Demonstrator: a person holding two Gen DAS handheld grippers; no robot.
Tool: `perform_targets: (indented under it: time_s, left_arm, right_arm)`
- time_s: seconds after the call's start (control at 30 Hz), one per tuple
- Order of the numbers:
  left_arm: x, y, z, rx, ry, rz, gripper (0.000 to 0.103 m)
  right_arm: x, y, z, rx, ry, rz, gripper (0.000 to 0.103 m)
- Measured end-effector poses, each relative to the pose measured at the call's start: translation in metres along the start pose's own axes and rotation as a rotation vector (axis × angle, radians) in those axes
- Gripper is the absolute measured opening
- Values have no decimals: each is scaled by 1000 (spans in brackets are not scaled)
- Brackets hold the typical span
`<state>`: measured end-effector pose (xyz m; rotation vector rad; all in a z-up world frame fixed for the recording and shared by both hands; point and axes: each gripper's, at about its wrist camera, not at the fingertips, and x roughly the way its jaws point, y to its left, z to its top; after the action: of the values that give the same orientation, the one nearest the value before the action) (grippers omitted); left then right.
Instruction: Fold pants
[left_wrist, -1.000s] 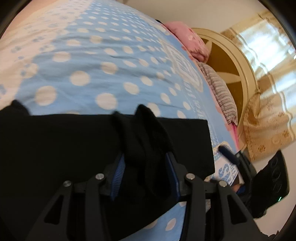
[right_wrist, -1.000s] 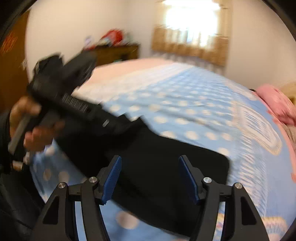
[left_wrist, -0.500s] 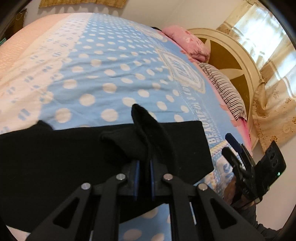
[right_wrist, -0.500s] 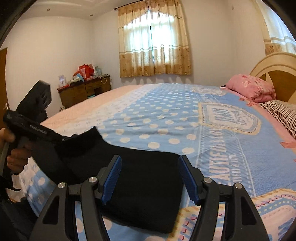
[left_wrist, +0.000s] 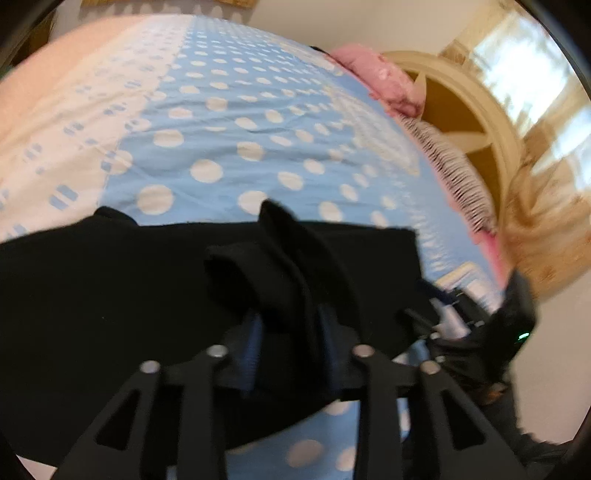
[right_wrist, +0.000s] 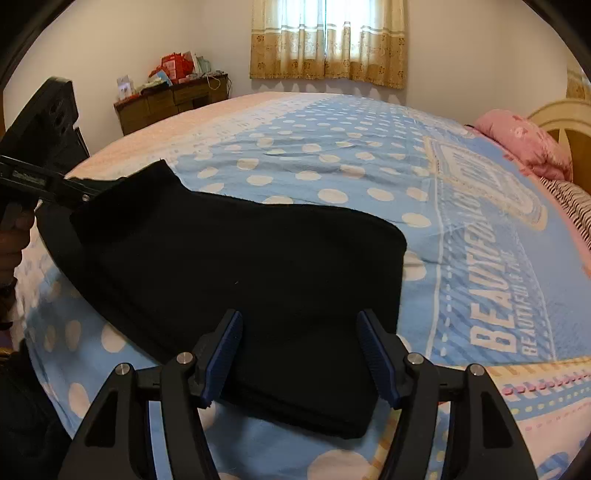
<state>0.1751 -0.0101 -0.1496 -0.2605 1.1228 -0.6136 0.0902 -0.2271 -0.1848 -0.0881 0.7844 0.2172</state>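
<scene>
On the bed (right_wrist: 332, 155), over a blue polka-dot cover, black pants (right_wrist: 240, 266) lie folded into a thick rectangle near the near edge. No container shows in either view; the only thing bearing anything is the bed itself, which carries the pants, a pink pillow (right_wrist: 524, 144) and a striped pillow (right_wrist: 576, 206) by the headboard (left_wrist: 476, 122).

Left gripper (left_wrist: 291, 332): jaws opening, a bunched ridge of the pants' fabric standing up between the blue pads (left_wrist: 251, 343). Whether the pads press on the cloth cannot be told; the frame is motion-blurred. In the right wrist view this gripper sits at the far left corner of the pants, with that corner lifted off the cover and a hand (right_wrist: 14, 236) on its handle.

Right gripper (right_wrist: 301, 354): jaws stand wide apart, nothing between them, hovering over the near right part of the folded pants, not touching.

Against half a second ago: the left jaws were then pinched nearly shut on the ridge; now they stand parted. The right gripper's spread is unchanged, but it sits lower and nearer the pants, which fill more of its view. A dresser (right_wrist: 170, 99) stands by the far wall.
</scene>
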Motion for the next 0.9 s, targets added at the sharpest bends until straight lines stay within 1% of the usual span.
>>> perform_targets:
  time_s: [0.03,0.07,0.1,0.13,0.17,0.2,0.23,0.27,0.33,0.4,0.47,0.53,0.57,0.6,0.67,0.73,0.8,0.83,0.87,0.9]
  left_arm:
    - [-10,8,4,-40,-31,-16,48]
    - [-17,16,6,-67,-49,2,50]
    - [-20,20,7,-82,-53,32,51]
    - [-26,29,8,-100,-51,117,51]
    - [-29,34,8,-104,-54,157,51]
    - [-33,38,6,-110,-62,167,51]
    - [-37,43,2,-127,-64,141,51]
    - [-37,45,-1,-132,-57,119,51]
    - [-31,40,-6,-105,-50,58,52]
    - [-22,30,-9,-72,-50,21,51]
    - [-12,16,-12,1,-51,-26,52]
    - [-5,10,-13,26,-67,-73,53]
    - [-1,10,-11,22,-81,-114,53]
    - [1,11,-8,10,-98,-133,53]
    - [6,14,-2,-1,-127,-139,53]
    - [7,17,1,-9,-142,-180,53]
    - [11,15,1,5,-115,-188,57]
    - [15,15,-1,4,-66,-206,58]
    - [21,16,-4,-20,5,-272,58]
    - [24,18,-8,-38,54,-315,58]
  right_arm:
    - [-1,0,0,-1,-2,1,66]
    - [-2,0,0,-7,-7,-5,66]
    - [-2,1,-1,-11,-8,-13,66]
    - [-3,3,-1,-20,-10,-27,66]
    - [-5,6,0,-36,-17,-47,66]
    - [-9,10,1,-56,-33,-68,66]
    - [-14,15,4,-75,-54,-78,66]
    - [-21,20,8,-92,-78,-66,66]
    - [-30,31,16,-113,-106,-3,66]
    - [-33,45,26,-135,-109,85,66]
    - [-32,57,35,-148,-111,141,66]
    - [-29,66,39,-159,-119,146,66]
    - [-23,69,40,-163,-113,149,66]
    - [-18,71,40,-166,-104,149,66]
    - [-7,75,34,-174,-78,145,66]
    - [-2,76,29,-176,-56,147,66]
    - [1,75,23,-178,-44,143,66]
    - [2,75,23,-175,-42,143,66]
    - [2,74,23,-169,-41,143,66]
    - [2,72,23,-161,-46,140,66]
